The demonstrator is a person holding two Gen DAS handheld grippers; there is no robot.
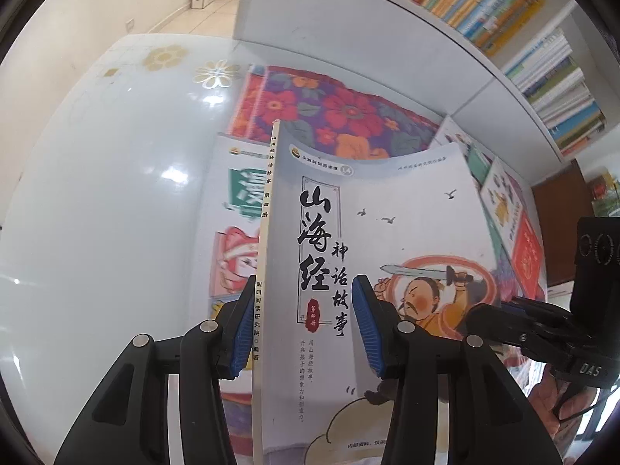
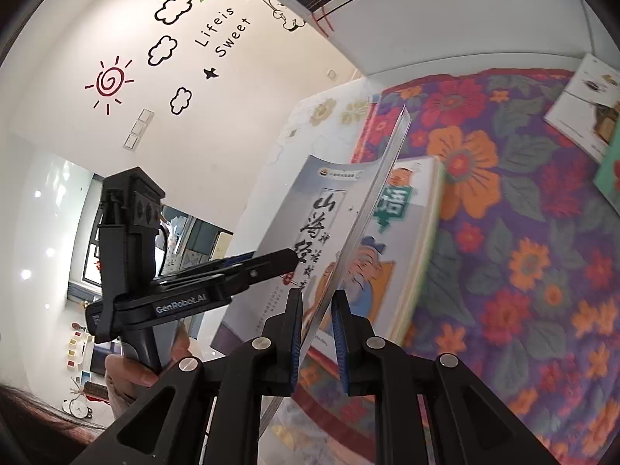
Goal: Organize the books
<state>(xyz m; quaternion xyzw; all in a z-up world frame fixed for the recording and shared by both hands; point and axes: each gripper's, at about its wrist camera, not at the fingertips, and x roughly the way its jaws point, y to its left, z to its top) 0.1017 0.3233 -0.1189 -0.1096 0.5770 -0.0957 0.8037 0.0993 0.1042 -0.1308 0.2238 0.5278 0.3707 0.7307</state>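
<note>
The left gripper (image 1: 302, 325) clamps a thin, glossy softcover book (image 1: 372, 209) at its spine; the right gripper (image 2: 316, 333) pinches its page edge above a flowered cloth (image 2: 523, 232).

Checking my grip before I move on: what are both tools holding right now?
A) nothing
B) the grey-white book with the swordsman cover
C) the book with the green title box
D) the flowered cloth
B: the left tool straddles the swordsman book at its spine, and the right tool clamps its page edge.
</note>
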